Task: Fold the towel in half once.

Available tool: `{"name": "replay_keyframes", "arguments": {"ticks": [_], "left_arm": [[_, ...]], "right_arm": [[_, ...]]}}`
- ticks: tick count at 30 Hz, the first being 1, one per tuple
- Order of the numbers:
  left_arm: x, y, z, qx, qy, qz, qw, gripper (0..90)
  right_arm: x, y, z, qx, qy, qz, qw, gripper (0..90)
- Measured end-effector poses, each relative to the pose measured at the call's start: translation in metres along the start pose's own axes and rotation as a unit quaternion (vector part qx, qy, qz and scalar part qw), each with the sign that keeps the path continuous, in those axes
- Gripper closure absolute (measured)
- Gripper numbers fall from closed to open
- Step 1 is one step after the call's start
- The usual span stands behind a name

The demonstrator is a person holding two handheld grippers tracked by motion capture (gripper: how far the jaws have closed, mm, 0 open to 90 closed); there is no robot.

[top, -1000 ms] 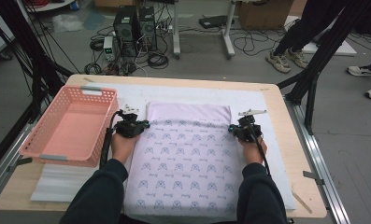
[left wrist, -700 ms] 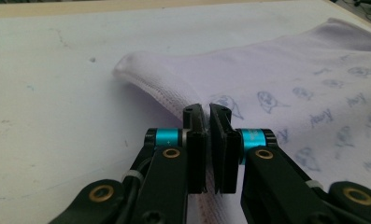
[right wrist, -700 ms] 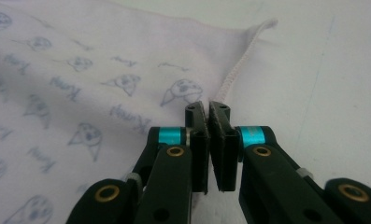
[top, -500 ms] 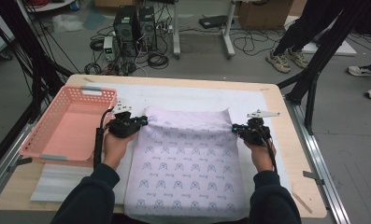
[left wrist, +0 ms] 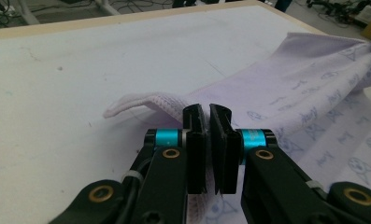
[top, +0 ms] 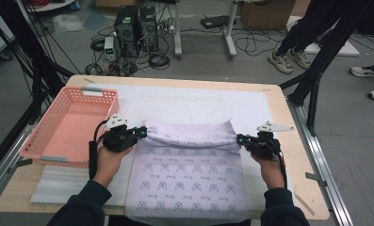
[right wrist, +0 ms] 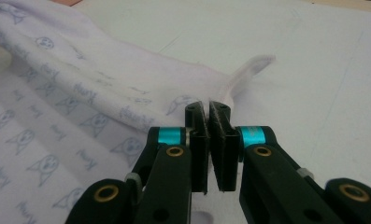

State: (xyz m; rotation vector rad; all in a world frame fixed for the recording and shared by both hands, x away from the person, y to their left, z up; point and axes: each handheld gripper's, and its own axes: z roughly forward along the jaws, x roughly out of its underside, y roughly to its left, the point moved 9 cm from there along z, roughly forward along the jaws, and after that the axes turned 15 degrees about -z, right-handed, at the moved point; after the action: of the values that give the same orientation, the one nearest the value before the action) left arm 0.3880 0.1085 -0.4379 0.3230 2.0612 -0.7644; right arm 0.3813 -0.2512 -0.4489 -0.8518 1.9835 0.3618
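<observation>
High view: your left gripper (top: 140,133) and right gripper (top: 241,139) pinch the cloth (top: 189,174) at its far fold on the table (top: 288,117), beside the pink basket (top: 67,127).
Left gripper view: jaws squeezed on the cloth (left wrist: 286,93).
Right gripper view: jaws squeezed on the cloth (right wrist: 103,88).

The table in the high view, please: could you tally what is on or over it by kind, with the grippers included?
Grippers: 2, the left gripper and the right gripper, each shut on the far edge of the cloth
Patterned lilac cloth: 1
Pink basket: 1
White table mat: 1
Total: 5
</observation>
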Motion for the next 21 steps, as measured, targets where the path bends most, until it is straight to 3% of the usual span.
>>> {"name": "replay_keyframes", "arguments": {"ticks": [11,18,21], "left_arm": [[0.027,-0.008,-0.018,0.013,0.008,0.008,0.9998,84.8],[0.05,-0.008,-0.022,0.013,0.029,0.01,0.9994,84.7],[0.06,-0.006,-0.023,0.014,0.041,0.002,0.9991,84.5]], "right_arm": [[0.015,0.023,-0.019,-0.017,-0.009,-0.011,0.9998,86.4],[0.028,0.034,-0.026,-0.027,0.014,-0.02,0.9993,86.4],[0.035,0.039,-0.027,-0.035,0.026,-0.018,0.9989,86.4]]}}
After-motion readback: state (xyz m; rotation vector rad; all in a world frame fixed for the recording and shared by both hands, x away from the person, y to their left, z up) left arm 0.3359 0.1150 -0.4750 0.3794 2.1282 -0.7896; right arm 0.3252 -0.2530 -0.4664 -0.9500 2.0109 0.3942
